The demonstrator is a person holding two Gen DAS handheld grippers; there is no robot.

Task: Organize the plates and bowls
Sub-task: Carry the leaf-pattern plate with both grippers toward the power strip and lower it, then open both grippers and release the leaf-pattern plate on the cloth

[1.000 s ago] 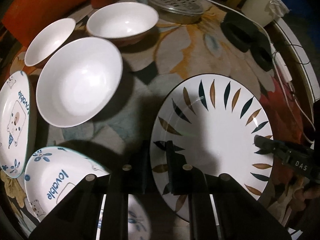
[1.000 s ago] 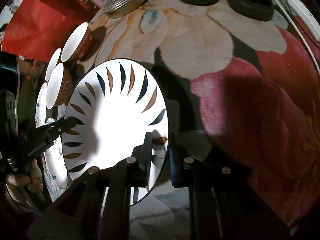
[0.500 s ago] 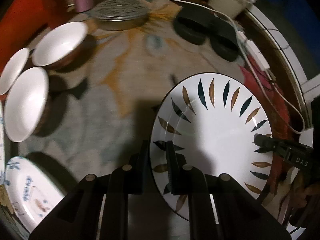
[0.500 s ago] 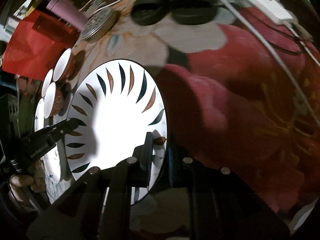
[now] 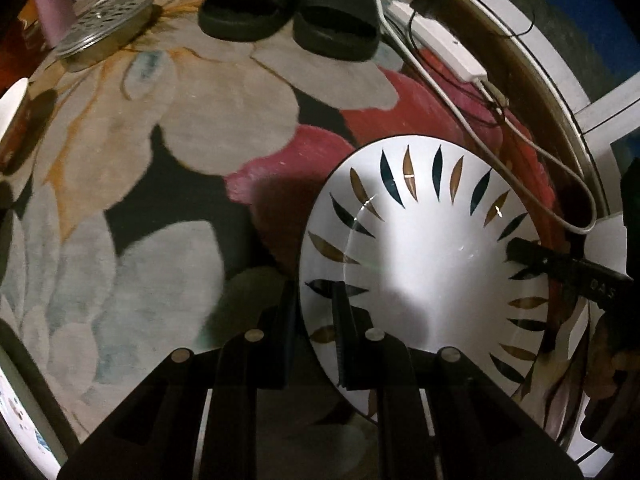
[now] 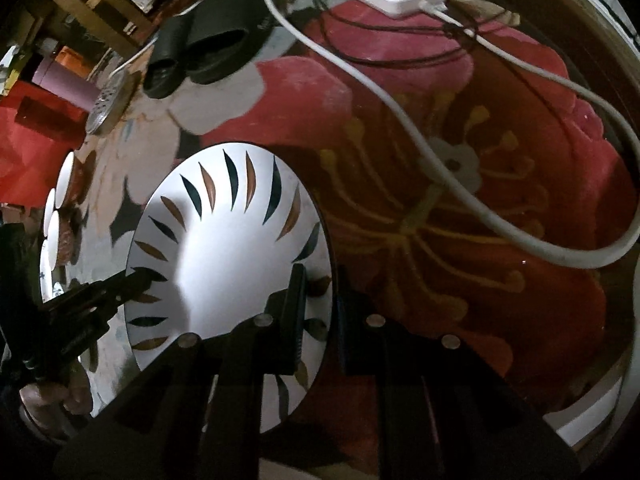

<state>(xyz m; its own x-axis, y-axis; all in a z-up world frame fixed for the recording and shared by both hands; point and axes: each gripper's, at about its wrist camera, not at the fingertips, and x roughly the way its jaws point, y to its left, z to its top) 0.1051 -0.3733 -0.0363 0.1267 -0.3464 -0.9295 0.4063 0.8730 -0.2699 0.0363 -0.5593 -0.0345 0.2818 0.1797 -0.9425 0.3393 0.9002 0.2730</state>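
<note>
A large white plate with dark and gold leaf marks [image 5: 432, 264] is held above the flowered rug by both grippers. My left gripper [image 5: 316, 316] is shut on its near left rim. My right gripper [image 6: 320, 296] is shut on the opposite rim of the plate [image 6: 224, 248]; its finger also shows in the left wrist view [image 5: 560, 266]. White bowls [image 6: 56, 208] stand edge-on at the far left of the right wrist view, with a patterned plate just below them.
Black slippers [image 5: 288, 12] lie at the far edge of the rug. A white power strip [image 5: 444, 48] and its cables [image 6: 480, 184] run along the right. A perforated metal lid [image 5: 104, 32] and a pink cup [image 5: 52, 12] stand at the far left.
Both grippers have carried the leaf plate to the right over the rug. The bowls and blue patterned plates have slid out of the left wrist view; the slippers and power strip are now closer.
</note>
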